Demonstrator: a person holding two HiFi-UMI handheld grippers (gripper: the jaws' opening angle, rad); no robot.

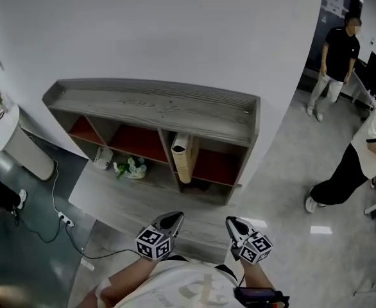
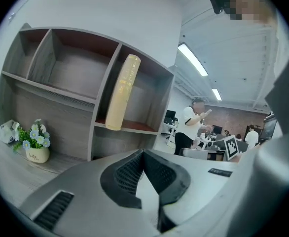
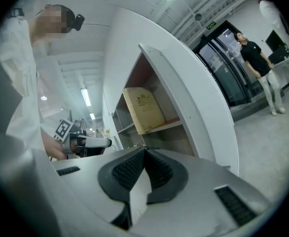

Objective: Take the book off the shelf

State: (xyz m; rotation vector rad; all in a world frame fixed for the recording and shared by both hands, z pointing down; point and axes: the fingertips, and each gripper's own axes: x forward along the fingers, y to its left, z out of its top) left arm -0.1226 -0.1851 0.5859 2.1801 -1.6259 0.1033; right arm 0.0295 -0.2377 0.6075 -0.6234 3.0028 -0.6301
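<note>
A tan book [image 1: 184, 158] stands leaning in the right-hand compartment of the grey wooden shelf [image 1: 156, 104], against the divider. The left gripper view shows the book's spine [image 2: 122, 92], and the right gripper view its cover [image 3: 143, 109]. My left gripper [image 1: 170, 221] and right gripper [image 1: 234, 225] hover side by side in front of the shelf's low ledge, well short of the book. Both are shut, pads meeting, with nothing between them. In their own views the tips of the left gripper [image 2: 143, 152] and the right gripper [image 3: 145, 148] point toward the shelf.
A small pot of flowers [image 2: 36, 144] and a white object [image 1: 102, 158] sit on the low ledge at the left. A white bin [image 1: 18, 143] and a power strip with cables [image 1: 65, 219] lie on the floor at the left. Two people [image 1: 358, 156] stand at the right.
</note>
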